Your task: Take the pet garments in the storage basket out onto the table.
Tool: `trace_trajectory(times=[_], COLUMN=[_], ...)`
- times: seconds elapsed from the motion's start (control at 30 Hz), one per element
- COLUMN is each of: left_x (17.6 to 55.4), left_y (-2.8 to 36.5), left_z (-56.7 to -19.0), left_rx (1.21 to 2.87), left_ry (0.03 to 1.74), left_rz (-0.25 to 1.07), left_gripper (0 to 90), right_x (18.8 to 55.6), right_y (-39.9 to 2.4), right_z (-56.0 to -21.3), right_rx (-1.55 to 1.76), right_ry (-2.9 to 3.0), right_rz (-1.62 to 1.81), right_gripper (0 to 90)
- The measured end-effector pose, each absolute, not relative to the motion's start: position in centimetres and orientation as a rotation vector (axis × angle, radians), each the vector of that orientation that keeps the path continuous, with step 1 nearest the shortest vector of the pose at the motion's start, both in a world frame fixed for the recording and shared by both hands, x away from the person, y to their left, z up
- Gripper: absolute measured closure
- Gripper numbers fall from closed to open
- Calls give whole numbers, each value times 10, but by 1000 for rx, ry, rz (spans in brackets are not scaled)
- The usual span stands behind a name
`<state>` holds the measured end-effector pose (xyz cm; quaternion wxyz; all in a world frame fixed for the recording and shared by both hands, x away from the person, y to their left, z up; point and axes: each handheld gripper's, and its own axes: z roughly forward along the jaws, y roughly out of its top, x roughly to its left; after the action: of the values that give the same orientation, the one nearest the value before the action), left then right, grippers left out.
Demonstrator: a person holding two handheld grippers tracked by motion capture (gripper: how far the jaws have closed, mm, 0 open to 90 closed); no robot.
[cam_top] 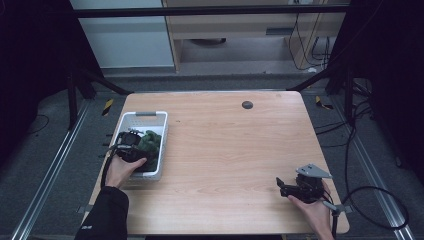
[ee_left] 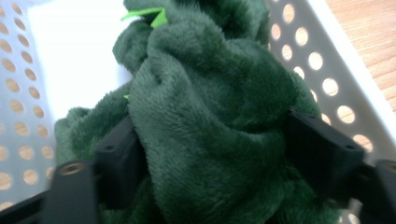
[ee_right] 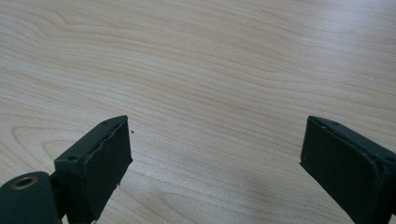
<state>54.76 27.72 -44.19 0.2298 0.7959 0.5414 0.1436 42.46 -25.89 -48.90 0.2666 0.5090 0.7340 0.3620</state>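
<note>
A dark green plush toy (cam_top: pixel 151 142) lies in a white perforated basket (cam_top: pixel 145 114) at the table's left side. My left gripper (cam_top: pixel 131 142) reaches into the basket. In the left gripper view my left gripper (ee_left: pixel 210 140) has both black pads pressing into the sides of the plush (ee_left: pixel 210 84), which bulges between them; the basket wall (ee_left: pixel 327 70) runs on the right. My right gripper (cam_top: pixel 281 186) rests low near the table's front right corner. In the right gripper view my right gripper (ee_right: pixel 217 140) stands wide open over bare wood (ee_right: pixel 210 56), with nothing between its fingers.
A small dark round cap (cam_top: pixel 247 104) sits in the wooden table (cam_top: pixel 225 150) near its far edge. Black frame poles and cables (cam_top: pixel 370 200) surround the table on the grey floor. The basket stands close to the table's left edge.
</note>
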Motion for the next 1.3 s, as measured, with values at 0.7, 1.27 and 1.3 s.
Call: trace_trajectory(times=[0.7, 1.27, 1.3], left_x=[546, 525, 524], left_y=[281, 299, 301], left_z=[-443, -403, -400], left_rx=[2188, 2057, 2052], left_ry=[1537, 1485, 1480], left_rz=[367, 447, 450], left_gripper=[808, 827, 827], right_x=[425, 425, 425], right_y=[-259, -259, -259], right_z=[-489, -489, -489], right_rx=[1379, 1378, 1379], right_ry=[1990, 1987, 1986], right_rz=[980, 979, 979], right_gripper=[85, 85, 85])
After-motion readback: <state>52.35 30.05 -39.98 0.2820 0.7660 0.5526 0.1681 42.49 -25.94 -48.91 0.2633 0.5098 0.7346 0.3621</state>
